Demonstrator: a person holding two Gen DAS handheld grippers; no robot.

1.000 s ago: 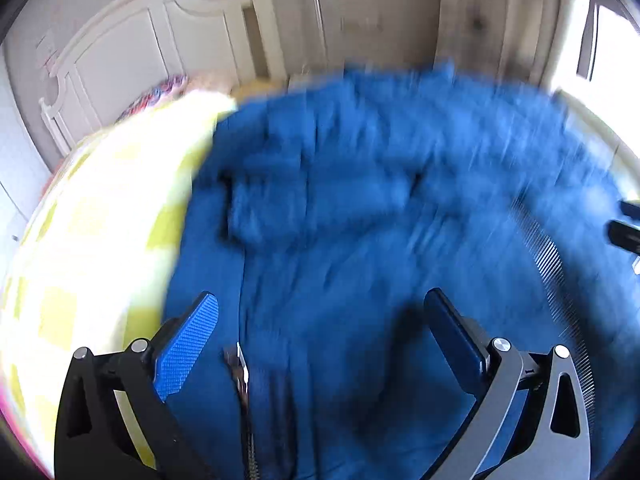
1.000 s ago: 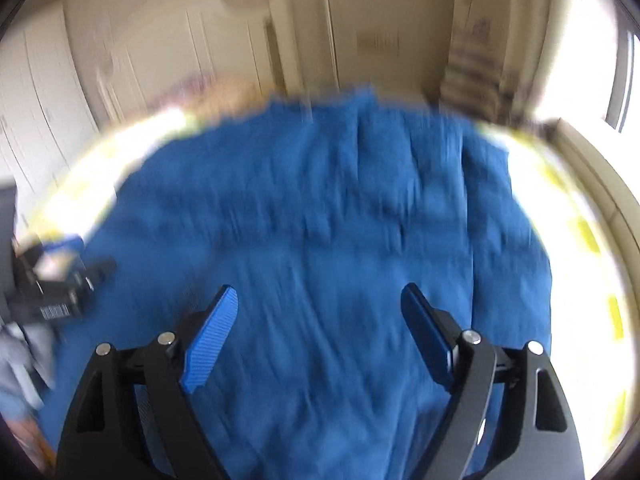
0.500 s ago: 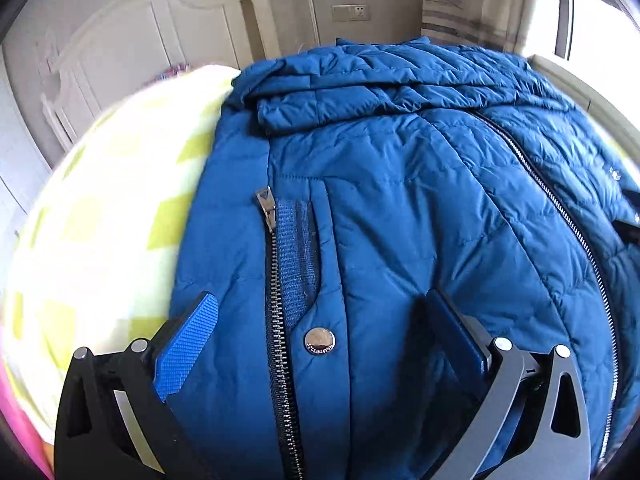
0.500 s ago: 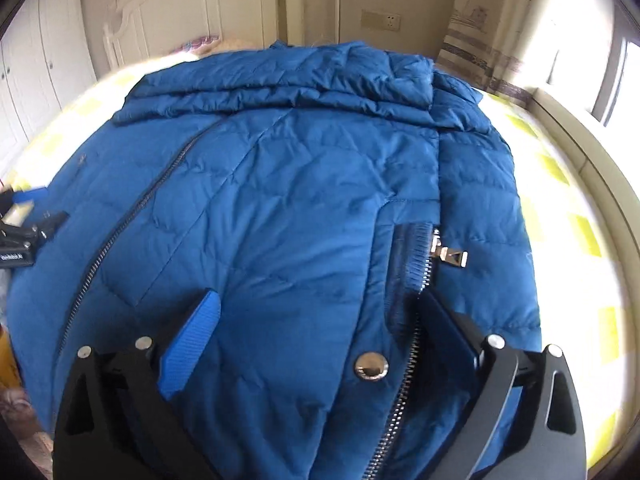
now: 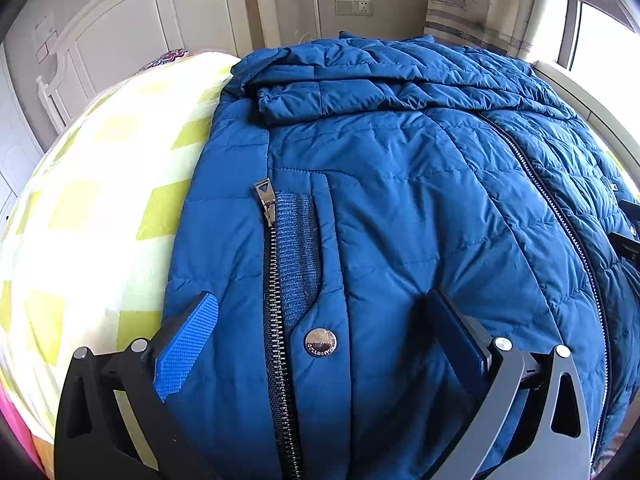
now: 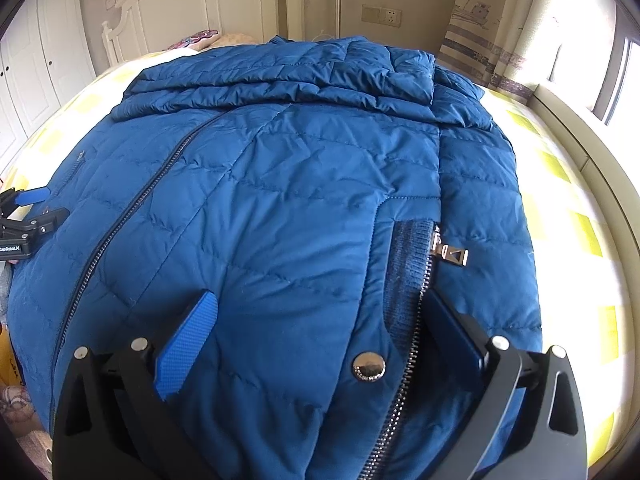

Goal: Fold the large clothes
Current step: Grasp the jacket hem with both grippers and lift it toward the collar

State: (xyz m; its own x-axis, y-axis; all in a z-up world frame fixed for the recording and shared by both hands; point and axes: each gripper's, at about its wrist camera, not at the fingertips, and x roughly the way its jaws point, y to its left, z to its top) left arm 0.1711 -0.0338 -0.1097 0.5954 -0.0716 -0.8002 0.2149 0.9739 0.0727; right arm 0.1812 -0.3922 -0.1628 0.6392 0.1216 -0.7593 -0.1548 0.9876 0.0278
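Observation:
A large blue quilted jacket (image 5: pixel 400 184) lies spread on a bed, front up, with its sleeves folded across the top; it also shows in the right wrist view (image 6: pixel 304 184). My left gripper (image 5: pixel 320 320) is open, its fingers wide apart just above the jacket's left pocket zipper (image 5: pixel 272 280) and snap button (image 5: pixel 320 342). My right gripper (image 6: pixel 320 320) is open over the right pocket zipper (image 6: pixel 416 308) and snap button (image 6: pixel 369 367). Neither holds anything. The left gripper also shows at the left edge of the right wrist view (image 6: pixel 24 220).
The bed has a yellow-and-white checked cover (image 5: pixel 92 208), which also shows in the right wrist view (image 6: pixel 576 232). A white headboard (image 6: pixel 180 4) and a patterned pillow (image 6: pixel 196 38) are at the far end. A curtain and window (image 6: pixel 600 40) stand to the right.
Both grippers have dropped lower toward the jacket's near hem and steadied; the earlier motion blur is gone. The jaws stay open throughout.

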